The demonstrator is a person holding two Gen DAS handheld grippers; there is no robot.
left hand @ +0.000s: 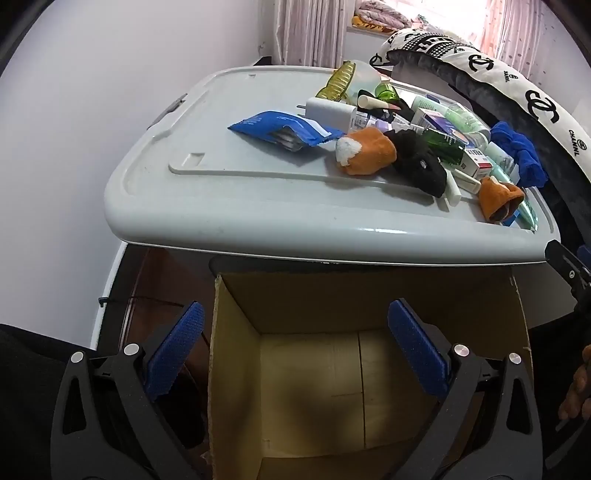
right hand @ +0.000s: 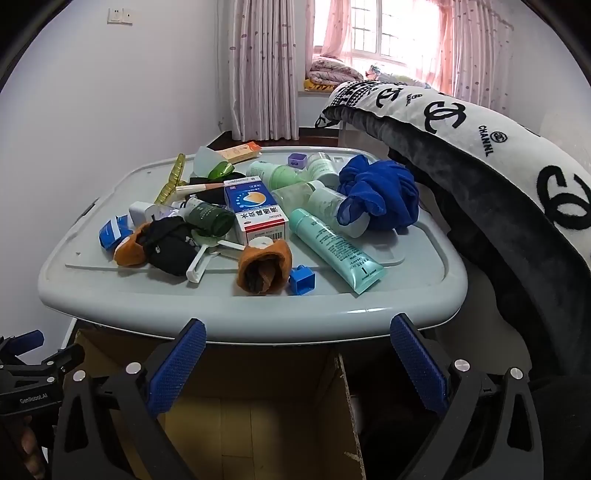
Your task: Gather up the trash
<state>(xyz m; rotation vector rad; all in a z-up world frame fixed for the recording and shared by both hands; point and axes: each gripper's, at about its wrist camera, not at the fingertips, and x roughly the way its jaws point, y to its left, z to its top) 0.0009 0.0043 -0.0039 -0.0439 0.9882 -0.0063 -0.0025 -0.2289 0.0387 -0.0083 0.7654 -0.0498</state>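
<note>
A grey bin lid [left hand: 236,218] [right hand: 369,317] carries a heap of clutter. A blue wrapper [left hand: 280,131] lies torn open at its left side. Orange socks [left hand: 369,151] [right hand: 264,266], a black sock [right hand: 168,245], a medicine box [right hand: 255,210], a teal tube [right hand: 332,249], green bottles [right hand: 208,218] and a blue cloth [right hand: 380,192] lie among it. Below the lid's near edge stands an open cardboard box [left hand: 317,387] [right hand: 258,424], nothing visible inside. My left gripper [left hand: 295,347] is open above the box. My right gripper [right hand: 297,362] is open before the lid's edge, holding nothing.
A dark padded cushion with a white logo cover [right hand: 480,155] leans against the lid's right side. A white wall [left hand: 74,110] runs along the left. Curtains and a window [right hand: 369,33] are behind. A hand [left hand: 576,387] holds the other gripper at the right.
</note>
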